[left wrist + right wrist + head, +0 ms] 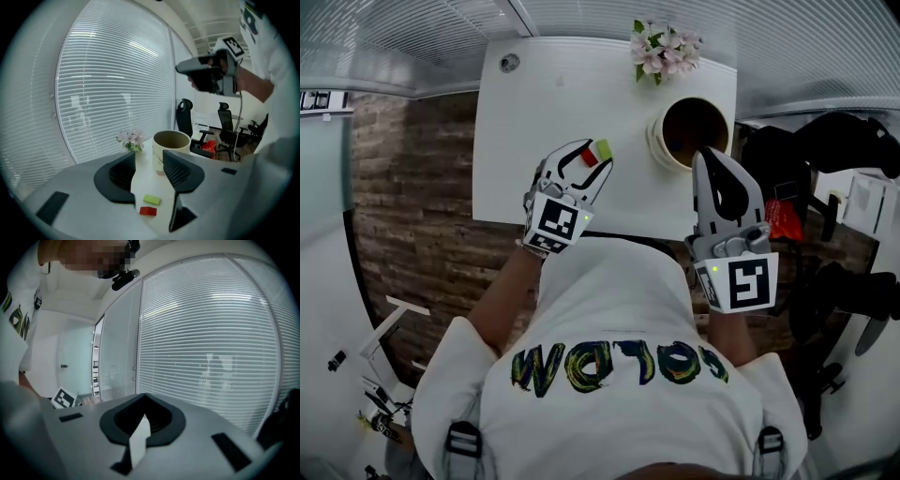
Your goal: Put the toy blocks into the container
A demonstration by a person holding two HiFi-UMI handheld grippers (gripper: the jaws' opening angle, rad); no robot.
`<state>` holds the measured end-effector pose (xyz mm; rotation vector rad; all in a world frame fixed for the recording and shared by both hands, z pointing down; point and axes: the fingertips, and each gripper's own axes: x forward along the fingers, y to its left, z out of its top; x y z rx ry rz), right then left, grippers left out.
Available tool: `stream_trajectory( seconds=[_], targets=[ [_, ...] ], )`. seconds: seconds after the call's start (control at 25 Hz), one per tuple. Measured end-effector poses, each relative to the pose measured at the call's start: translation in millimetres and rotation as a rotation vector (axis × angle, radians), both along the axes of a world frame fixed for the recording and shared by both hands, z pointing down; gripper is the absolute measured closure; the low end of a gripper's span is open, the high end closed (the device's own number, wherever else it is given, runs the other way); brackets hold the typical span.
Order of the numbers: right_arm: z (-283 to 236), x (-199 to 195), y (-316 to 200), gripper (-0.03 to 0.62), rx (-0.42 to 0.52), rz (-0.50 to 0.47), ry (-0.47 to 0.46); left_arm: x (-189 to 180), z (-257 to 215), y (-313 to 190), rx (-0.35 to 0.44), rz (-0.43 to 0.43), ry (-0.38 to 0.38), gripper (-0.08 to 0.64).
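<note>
A white table (pixel 544 141) stands before window blinds (pixel 117 84), with the container (pixel 661 141) on its right side. The left gripper (pixel 589 159) sits low with its jaws apart, straddling the red block (pixel 589 157) and green block (pixel 603 148) without contact, evidently positioned to grasp. The right gripper (pixel 710 155) has its jaws together and empty, and waits near the container rim. Only the left gripper view shows both blocks lying flat. Only the head view shows the container's dark interior.

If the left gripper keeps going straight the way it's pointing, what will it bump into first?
Most likely the red block, lying on the white table between the left gripper's open jaws, with the green block right behind it. The container stands farther off. Depth is unclear, so the table might come first.
</note>
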<state>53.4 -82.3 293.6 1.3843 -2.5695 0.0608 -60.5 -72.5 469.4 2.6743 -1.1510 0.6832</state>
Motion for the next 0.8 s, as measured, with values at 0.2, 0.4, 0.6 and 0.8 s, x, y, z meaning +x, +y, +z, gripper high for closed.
stream_trajectory(
  seconds=[0.2, 0.4, 0.6, 0.8],
  targets=[
    [1.9, 4.4, 3.6, 0.583, -0.004, 0.015, 0.001, 5.4, 65.2, 0.8, -0.079, 0.078, -0.102, 0.356],
    [4.4, 9.8, 5.8, 0.583, -0.007, 0.029, 0.001, 5.5, 120.9, -3.3, -0.149, 0.141, -0.194, 0.353],
    [6.9, 13.9, 8.8, 0.583, -0.012, 0.041, 0.001, 9.3, 156.9, -6.3, -0.202, 0.203, -0.261, 0.341],
    [7.0, 15.4, 9.9, 0.583, -0.015, 0.048, -0.003, 11.0, 191.1, -2.7, -0.265, 0.262, -0.337, 0.322]
  ],
)
